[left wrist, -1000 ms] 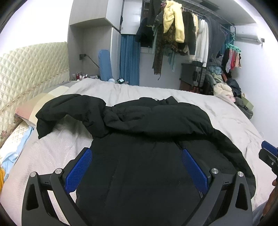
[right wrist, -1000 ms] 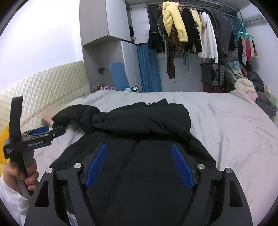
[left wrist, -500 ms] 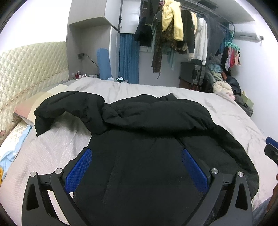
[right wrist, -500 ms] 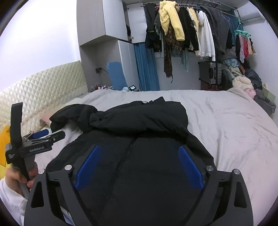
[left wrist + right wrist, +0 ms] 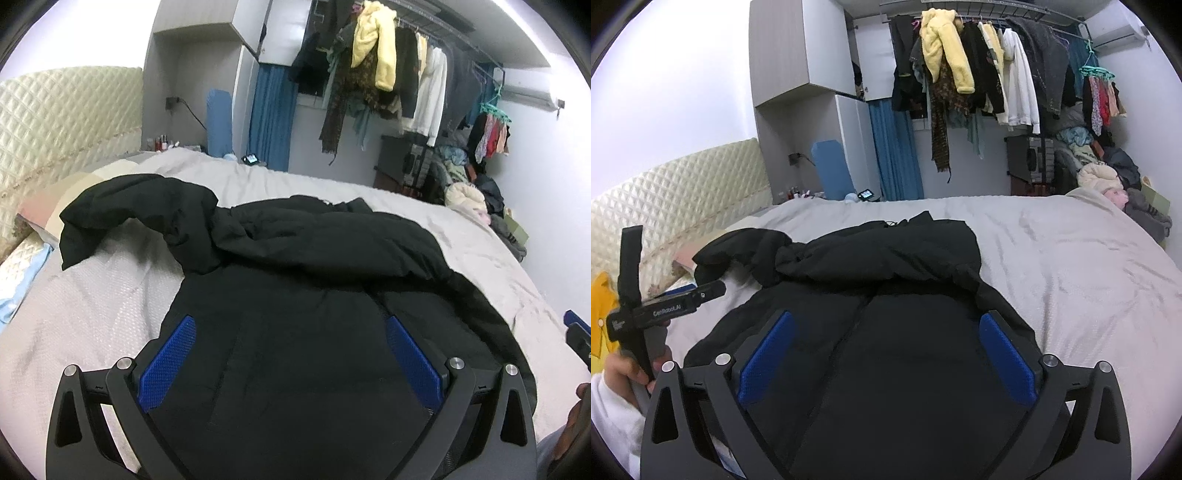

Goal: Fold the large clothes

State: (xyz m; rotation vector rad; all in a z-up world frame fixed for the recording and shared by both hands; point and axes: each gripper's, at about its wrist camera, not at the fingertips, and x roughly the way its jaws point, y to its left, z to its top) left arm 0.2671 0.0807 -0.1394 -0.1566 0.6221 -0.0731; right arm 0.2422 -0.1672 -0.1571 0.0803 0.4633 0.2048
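While your right gripper (image 5: pixel 886 354) is opening, its blue pads (image 5: pixel 768 358) stand wide over the black coat (image 5: pixel 886 295) with nothing pressed between them; your left gripper (image 5: pixel 291 362) is spread just as wide above the same coat, gripping nothing. Only the right view shows your left hand (image 5: pixel 624 373) in a white sleeve (image 5: pixel 613 432) holding that gripper near the coat's left edge; the left view catches just a blue tip (image 5: pixel 576 325) of your right gripper at its right border. From there the coat lies flat on the grey bed (image 5: pixel 1071 266), its upper part bunched, one sleeve (image 5: pixel 110 218) flung toward the pillow (image 5: pixel 44 206). You have open bedding to the right of the coat and beyond its collar. Past the bed, a rail (image 5: pixel 979 66) carries hanging clothes
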